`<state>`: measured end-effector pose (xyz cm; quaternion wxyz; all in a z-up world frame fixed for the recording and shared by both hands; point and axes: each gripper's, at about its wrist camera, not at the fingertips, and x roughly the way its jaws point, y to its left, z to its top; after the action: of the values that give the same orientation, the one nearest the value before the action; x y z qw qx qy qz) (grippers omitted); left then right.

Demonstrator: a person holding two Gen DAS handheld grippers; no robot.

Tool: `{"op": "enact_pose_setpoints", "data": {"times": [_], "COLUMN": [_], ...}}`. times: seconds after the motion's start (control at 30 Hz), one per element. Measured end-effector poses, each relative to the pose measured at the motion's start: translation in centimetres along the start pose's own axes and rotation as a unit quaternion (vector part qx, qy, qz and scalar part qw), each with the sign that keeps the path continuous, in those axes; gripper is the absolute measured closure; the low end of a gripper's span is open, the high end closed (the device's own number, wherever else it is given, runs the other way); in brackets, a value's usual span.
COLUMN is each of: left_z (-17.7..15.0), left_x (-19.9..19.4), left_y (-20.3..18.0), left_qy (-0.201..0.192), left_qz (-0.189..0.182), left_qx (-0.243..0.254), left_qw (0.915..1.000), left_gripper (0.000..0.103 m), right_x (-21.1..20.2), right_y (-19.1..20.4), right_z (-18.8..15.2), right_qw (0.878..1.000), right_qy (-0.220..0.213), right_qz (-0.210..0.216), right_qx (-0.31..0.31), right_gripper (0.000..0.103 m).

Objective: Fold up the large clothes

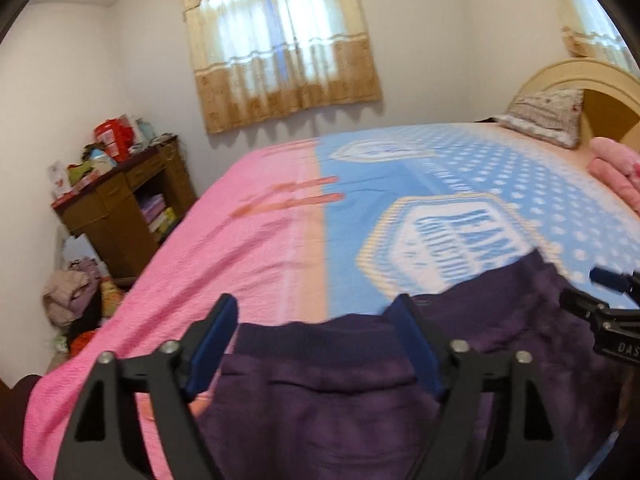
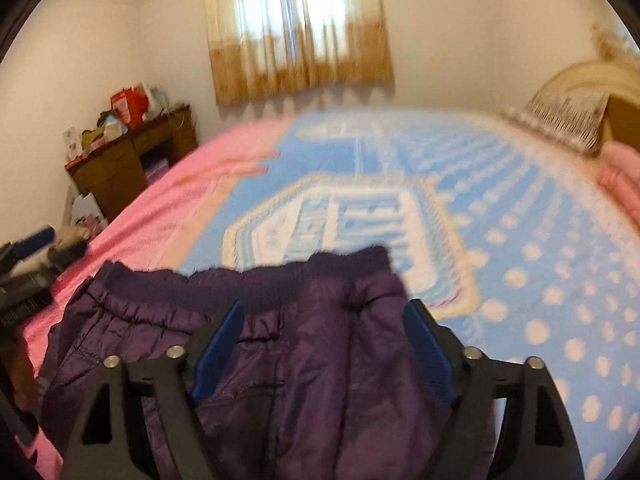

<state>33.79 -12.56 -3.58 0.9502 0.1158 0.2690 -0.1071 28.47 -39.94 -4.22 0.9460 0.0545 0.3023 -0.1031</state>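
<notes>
Both of my grippers are spread wide with nothing pinched. The purple jacket (image 2: 280, 360) lies flat on the bed (image 1: 280, 220), right under me, its ribbed hem (image 2: 288, 276) the far edge and running side to side. My left gripper (image 1: 316, 344) hangs over the hem's left stretch, my right gripper (image 2: 326, 344) over the padded body toward the right. Each is about equally close, so I'd judge the next fold needs both hands dropping straight down together.

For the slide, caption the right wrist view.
Open right gripper above a purple padded garment lying on the pink-and-blue bedspread.
</notes>
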Motion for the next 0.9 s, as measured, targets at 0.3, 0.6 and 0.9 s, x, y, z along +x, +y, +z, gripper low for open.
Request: {"op": "enact_pose_setpoints", "data": {"times": [0.3,0.6,0.9], "left_z": [-2.8,-3.7,-3.8], "left_x": [7.3,8.6,9.2], "left_y": [-4.6,-6.5,-7.2], "left_qy": [0.109,0.116,0.12], "left_qz": [0.034,0.073,0.096], "left_qx": [0.039,0.06,0.078], "left_qw": [0.9927,0.9887,0.985], "left_gripper": [0.011,0.006,0.002], "right_x": [4.7,5.3,4.8], "right_y": [-2.0,-2.5,-1.9], "right_z": [-4.5,-5.2,-5.6], "right_qw": [0.997,0.996,0.996], "right_qy": [0.072,0.09,0.091], "right_qz": [0.001,0.006,-0.004], "right_qx": [0.004,0.015,0.01], "right_gripper": [0.02,0.02,0.02]}}
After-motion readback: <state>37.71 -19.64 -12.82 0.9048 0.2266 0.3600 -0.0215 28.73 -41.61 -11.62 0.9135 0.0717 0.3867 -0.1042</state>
